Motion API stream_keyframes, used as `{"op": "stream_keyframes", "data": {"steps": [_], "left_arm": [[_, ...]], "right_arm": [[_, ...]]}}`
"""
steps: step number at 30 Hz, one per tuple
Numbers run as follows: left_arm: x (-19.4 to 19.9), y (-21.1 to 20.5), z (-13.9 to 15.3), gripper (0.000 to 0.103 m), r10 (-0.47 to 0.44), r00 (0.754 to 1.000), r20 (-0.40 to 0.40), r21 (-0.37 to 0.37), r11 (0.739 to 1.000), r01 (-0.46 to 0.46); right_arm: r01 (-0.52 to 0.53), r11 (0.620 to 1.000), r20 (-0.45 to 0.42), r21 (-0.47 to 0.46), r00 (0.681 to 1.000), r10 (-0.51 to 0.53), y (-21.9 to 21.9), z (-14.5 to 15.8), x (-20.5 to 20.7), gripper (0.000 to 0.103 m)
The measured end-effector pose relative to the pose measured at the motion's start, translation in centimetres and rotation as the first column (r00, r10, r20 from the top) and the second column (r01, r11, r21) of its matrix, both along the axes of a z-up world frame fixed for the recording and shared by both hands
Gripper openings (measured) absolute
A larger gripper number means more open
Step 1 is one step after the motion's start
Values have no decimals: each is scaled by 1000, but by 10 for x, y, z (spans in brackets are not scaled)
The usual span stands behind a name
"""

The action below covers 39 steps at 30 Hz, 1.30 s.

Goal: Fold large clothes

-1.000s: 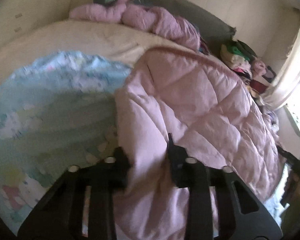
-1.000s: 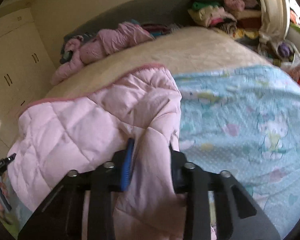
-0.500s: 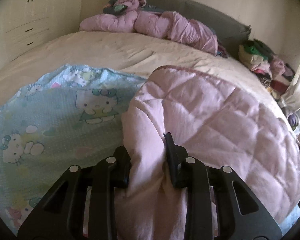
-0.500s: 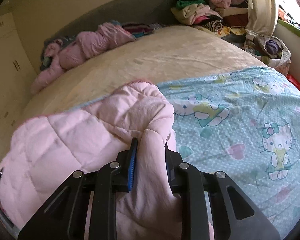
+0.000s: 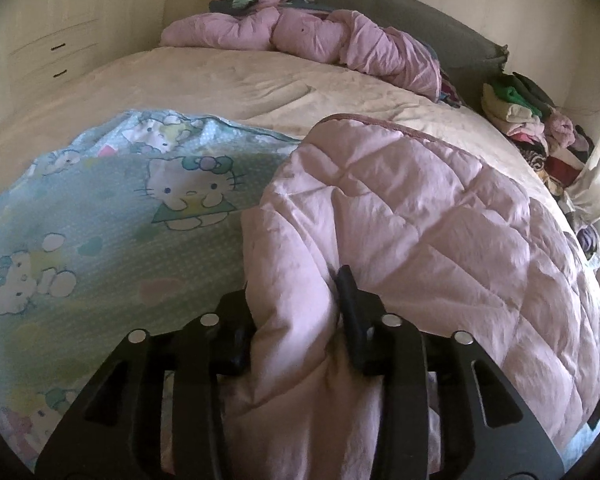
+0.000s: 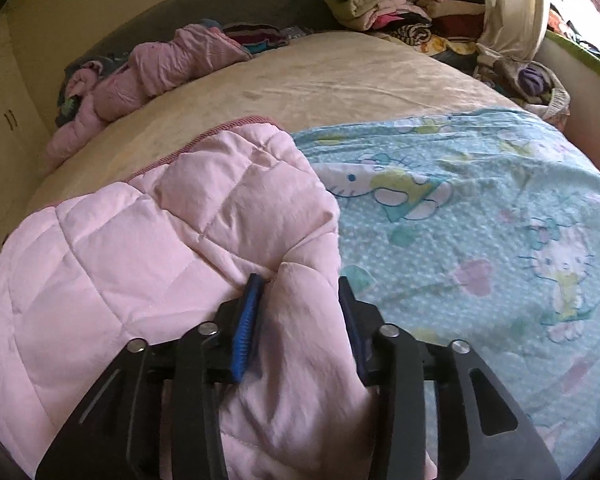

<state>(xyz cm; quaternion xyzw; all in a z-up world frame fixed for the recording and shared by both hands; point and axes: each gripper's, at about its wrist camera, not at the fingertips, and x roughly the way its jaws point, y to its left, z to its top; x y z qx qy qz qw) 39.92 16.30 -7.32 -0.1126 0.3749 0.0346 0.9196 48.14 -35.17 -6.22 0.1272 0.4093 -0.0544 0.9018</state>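
A large quilted pink blanket (image 5: 440, 224) lies partly folded over on the bed, with its blue cartoon-cat printed side (image 5: 112, 232) spread flat beside it. My left gripper (image 5: 296, 304) is shut on a bunched edge of the pink blanket. In the right wrist view my right gripper (image 6: 300, 300) is shut on another bunched edge of the pink blanket (image 6: 148, 248), with the blue printed side (image 6: 480, 216) to its right. The pink fabric hides each gripper's inner pads.
The cream bed sheet (image 5: 228, 80) stretches behind the blanket. A crumpled pink duvet (image 5: 300, 36) lies along the grey headboard (image 5: 440, 28). A pile of folded clothes (image 6: 400, 4) sits at the far corner by a curtain (image 6: 512, 4). White cupboards (image 5: 60, 20) stand left.
Both grippers have carried the pink blanket edge forward over the blue printed side. More of the bed and cupboards has come into view. Both grips stay shut.
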Motion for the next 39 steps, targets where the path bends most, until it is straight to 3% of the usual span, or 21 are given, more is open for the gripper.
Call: {"op": "stream_keyframes", "data": {"steps": [2,4,7,9,12,15,19,22,24,30,39], "left_arm": [[-6,1,5,49,13,1000,-4,6,1000,-13],[-13,4,11,66,32,999,5,-3,999,-32],[-27,3,24,75,58,998,25,23,998,-58],[-38,-2,33,78,47,998,37,30,998,-48],[-54,-12,44,80,22,998,51,14,1000,-23],[-67,-34,50,80,-43,998,52,58,998,40],[-81,-57,48,81,-75,996,46,108,992,70],[-81,-69,33,81,-83,997,-8,129,988,83],[-77,-74,18,82,-87,995,-43,153,984,93],[-73,-70,2,86,-84,995,-50,147,985,91],[-75,-71,-1,88,-84,996,-40,153,984,90]], "right_arm": [[30,999,7,-39,1000,-30,-1,10,-9,67],[48,997,60,-57,997,-44,0,26,-25,73],[16,993,175,-115,985,5,16,55,-53,77],[-71,990,225,-118,970,96,37,70,-69,79],[-222,970,201,-101,950,239,78,75,-80,83],[-328,937,169,-122,923,345,124,75,-86,83],[-401,903,157,-153,893,423,175,75,-89,82],[-443,870,125,-217,871,475,209,69,-85,79],[-449,866,86,-220,875,476,222,62,-77,78],[-451,881,-50,-143,892,448,230,28,-44,81],[-453,883,-35,-120,891,452,229,15,-40,81]]}}
